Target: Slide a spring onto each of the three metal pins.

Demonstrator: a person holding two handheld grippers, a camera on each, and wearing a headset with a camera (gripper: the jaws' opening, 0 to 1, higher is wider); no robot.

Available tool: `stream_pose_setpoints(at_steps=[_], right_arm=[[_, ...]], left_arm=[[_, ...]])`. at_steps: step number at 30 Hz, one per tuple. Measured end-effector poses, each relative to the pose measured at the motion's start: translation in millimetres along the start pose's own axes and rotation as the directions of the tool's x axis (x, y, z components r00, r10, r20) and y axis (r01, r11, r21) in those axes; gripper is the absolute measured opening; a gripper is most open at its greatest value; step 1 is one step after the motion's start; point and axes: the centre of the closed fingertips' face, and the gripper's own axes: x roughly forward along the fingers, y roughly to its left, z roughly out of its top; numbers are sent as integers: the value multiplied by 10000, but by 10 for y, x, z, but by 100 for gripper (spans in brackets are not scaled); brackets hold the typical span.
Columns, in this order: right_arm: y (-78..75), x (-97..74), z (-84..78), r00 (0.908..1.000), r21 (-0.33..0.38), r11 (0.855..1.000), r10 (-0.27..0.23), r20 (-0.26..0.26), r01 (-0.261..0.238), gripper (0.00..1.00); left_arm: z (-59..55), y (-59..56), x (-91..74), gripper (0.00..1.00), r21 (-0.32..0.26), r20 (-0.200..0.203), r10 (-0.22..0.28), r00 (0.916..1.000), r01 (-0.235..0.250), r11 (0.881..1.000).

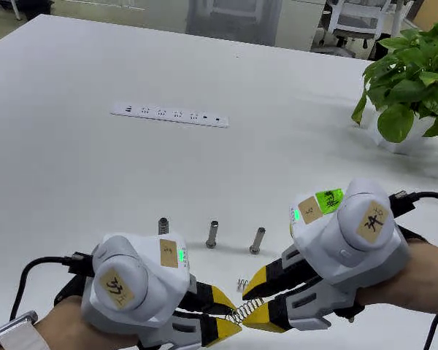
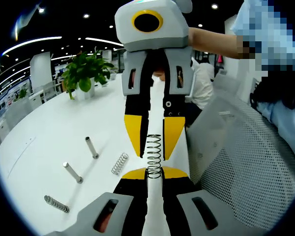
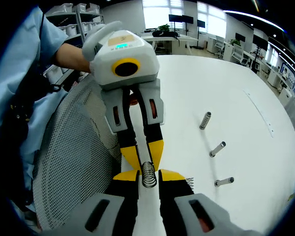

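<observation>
Pinching one end of a small silver steel coil spring [image 2: 154,156], the left gripper [image 2: 154,173] has its yellow-tipped jaws closed on it at the lower middle of the left gripper view. The right gripper [image 3: 148,176] clamps the other end, and the two sets of tips meet nose to nose at the bottom centre of the head view. This double hold looks like a handover or re-grip, so that one gripper ends up with the coil's open bore free to face a pin. Just above the tips a second loose spring [image 1: 241,284] lies on the white tabletop [image 1: 73,168]. Higher up stand three short grey metal pins in a row. The left pin [image 1: 163,226] already carries a spring, while the middle pin [image 1: 212,234] and right pin [image 1: 257,240] are bare.
</observation>
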Motion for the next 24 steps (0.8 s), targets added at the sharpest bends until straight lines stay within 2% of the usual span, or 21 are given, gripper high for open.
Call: stream_pose_setpoints(at_steps=[10,19,24], right_arm=[[33,37,1,9998,63,9998,196,-11,-196,14],[23,25,1,9997,243,9995,220,100,-223,12],[29,31,-13,9996,246,9993,279,-7,-279,12]], left_arm=[[46,-10,-7,9,19,214,11,9998,-12,10000],[51,-16,6,10,-79,318,72,9995,-69,9999],[42,-16,18,10,-170,310,103,9995,-98,9998]])
